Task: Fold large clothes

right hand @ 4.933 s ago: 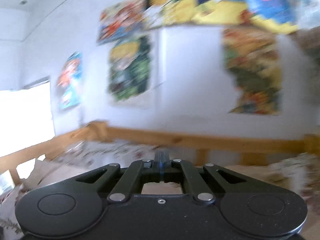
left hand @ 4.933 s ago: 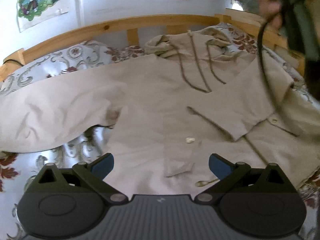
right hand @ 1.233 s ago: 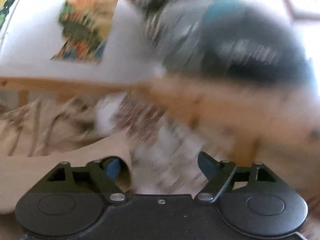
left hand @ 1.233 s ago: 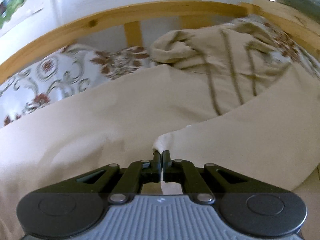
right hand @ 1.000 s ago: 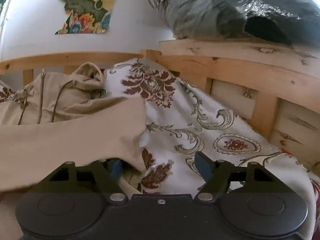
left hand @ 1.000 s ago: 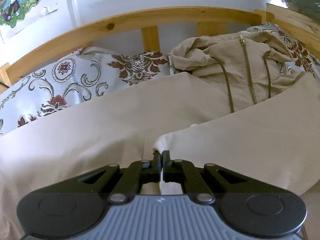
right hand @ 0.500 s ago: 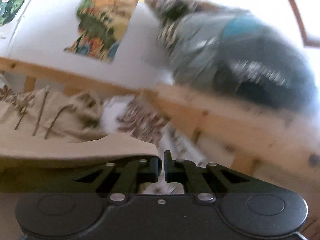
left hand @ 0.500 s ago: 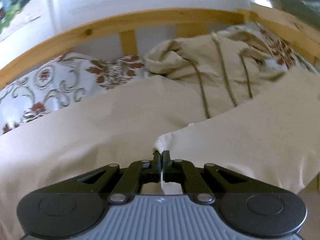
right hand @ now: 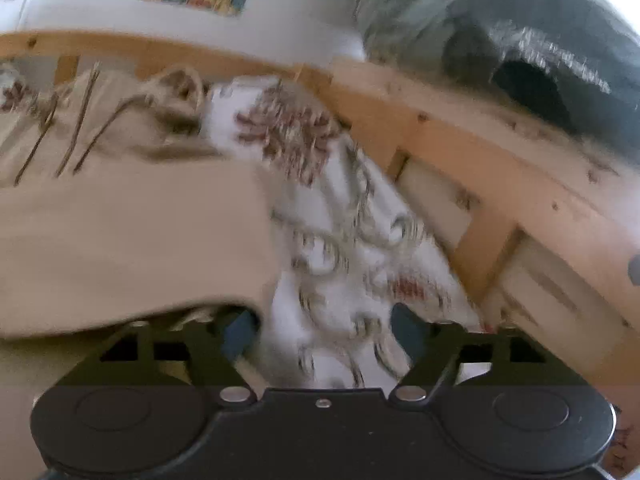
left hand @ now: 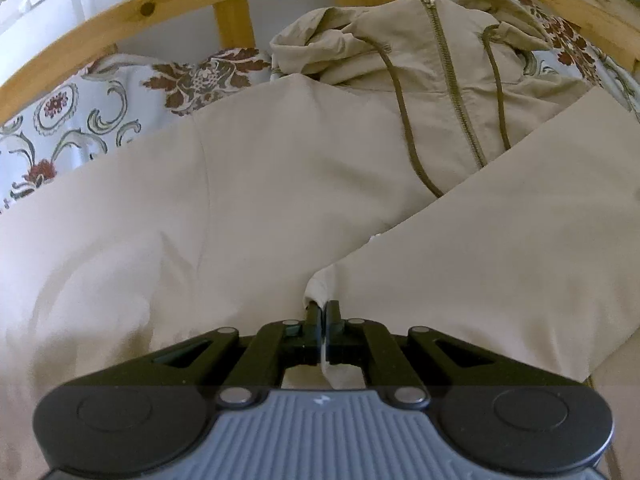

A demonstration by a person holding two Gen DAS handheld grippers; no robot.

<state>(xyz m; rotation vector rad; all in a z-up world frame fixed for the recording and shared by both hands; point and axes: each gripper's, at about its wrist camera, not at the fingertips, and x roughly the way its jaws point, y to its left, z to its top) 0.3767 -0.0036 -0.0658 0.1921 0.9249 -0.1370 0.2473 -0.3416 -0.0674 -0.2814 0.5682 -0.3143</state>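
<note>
Beige jacket half-folded on the bed, one corner pinched.

The jacket (left hand: 280,200) lay spread over the patterned bedspread (left hand: 80,120), hood at the far rail; soft, light and limp, it was best taken by hems and corners. The left claw (left hand: 322,312) was clamped tight on a corner of the folded-over flap. The right claw (right hand: 324,332) was opening wide, nothing between its jaws, though in the blur the fabric edge seemingly brushed its left finger.

Soft daylight, fisheye-bent edges — left view sharp, right view motion-blurred throughout.
</note>
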